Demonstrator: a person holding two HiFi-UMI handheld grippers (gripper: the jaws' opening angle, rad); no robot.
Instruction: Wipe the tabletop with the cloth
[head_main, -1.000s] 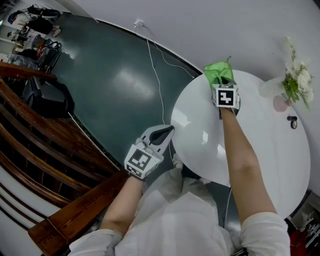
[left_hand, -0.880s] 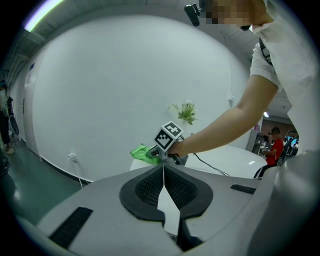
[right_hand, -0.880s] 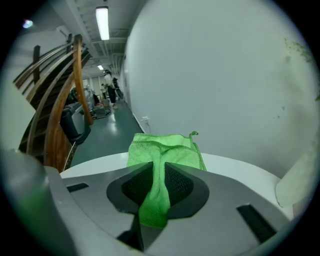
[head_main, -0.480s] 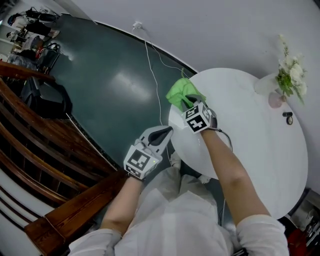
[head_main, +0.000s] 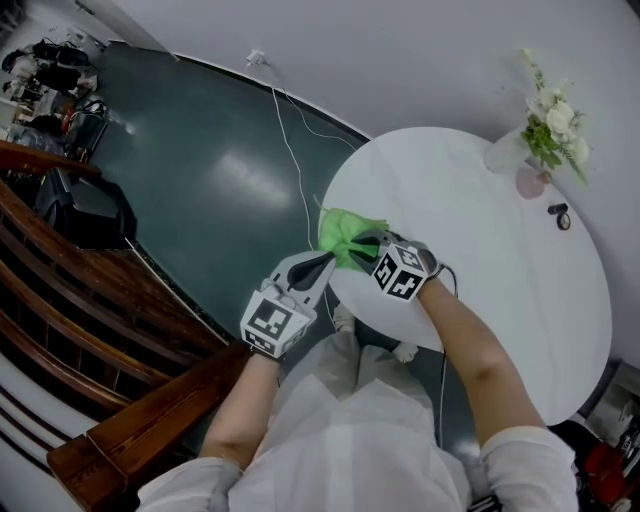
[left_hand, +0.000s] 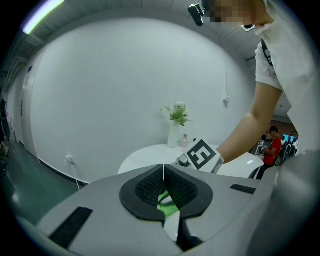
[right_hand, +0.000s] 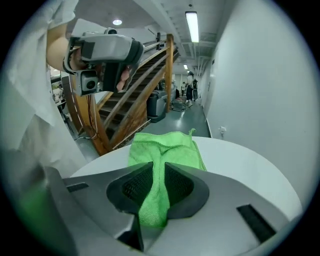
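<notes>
A green cloth (head_main: 343, 232) lies spread on the near left rim of the round white table (head_main: 480, 230). My right gripper (head_main: 362, 244) is shut on a bunched fold of the cloth (right_hand: 165, 147), which runs up between its pads (right_hand: 134, 186) and fans out flat on the tabletop (right_hand: 250, 165) ahead. My left gripper (head_main: 326, 265) hangs off the table's edge just left of the cloth, jaws shut with nothing in them. In the left gripper view its tips (left_hand: 163, 172) meet, and the right gripper's marker cube (left_hand: 201, 155) and a sliver of cloth (left_hand: 167, 205) show beyond.
A vase of white flowers (head_main: 540, 140) and a small dark object (head_main: 557, 212) stand at the table's far right edge. A white cable (head_main: 285, 130) trails over the dark floor from the wall. Wooden stair rails (head_main: 120, 330) run along the left.
The right gripper has dragged the cloth from the table's far edge round to its near left rim, rolling as it went. The left gripper has barely shifted.
</notes>
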